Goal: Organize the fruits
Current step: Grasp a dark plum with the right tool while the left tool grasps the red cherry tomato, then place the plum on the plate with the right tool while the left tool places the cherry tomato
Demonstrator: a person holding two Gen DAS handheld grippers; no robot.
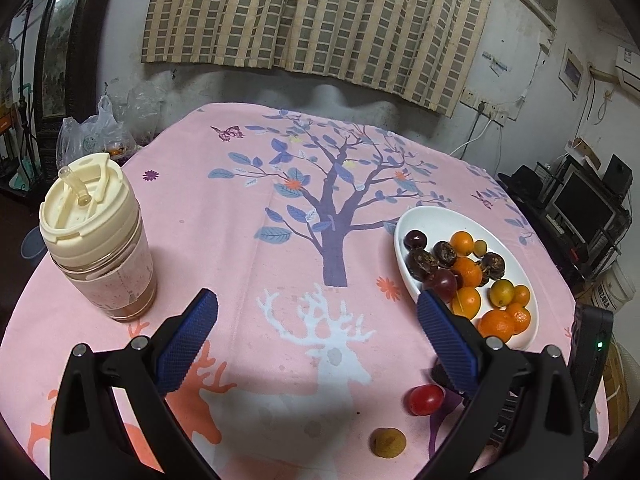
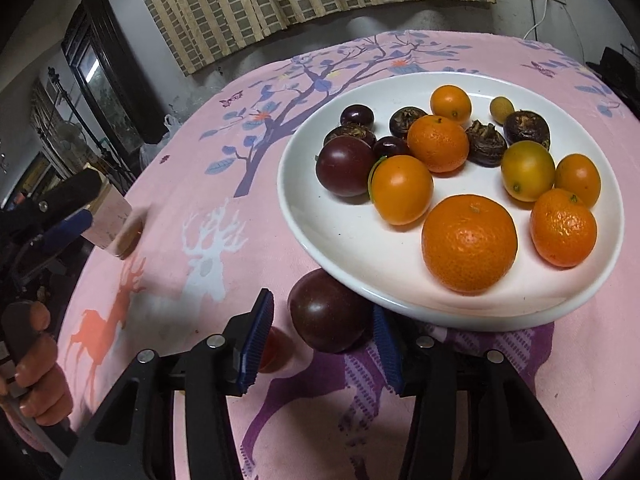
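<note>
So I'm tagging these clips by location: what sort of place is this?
Probably a lived-in home room: a table under a pink printed tablecloth, a checked curtain on the wall, and a computer monitor on a side shelf.

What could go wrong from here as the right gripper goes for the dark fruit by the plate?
1. The dark fruit sits against the plate rim; the right gripper, its pads apparently not yet pressing, could nudge the plate or roll the fruit away.
2. The plate is crowded, so another fruit could knock an orange.
3. A brown fruit remains loose near the table edge.
</note>
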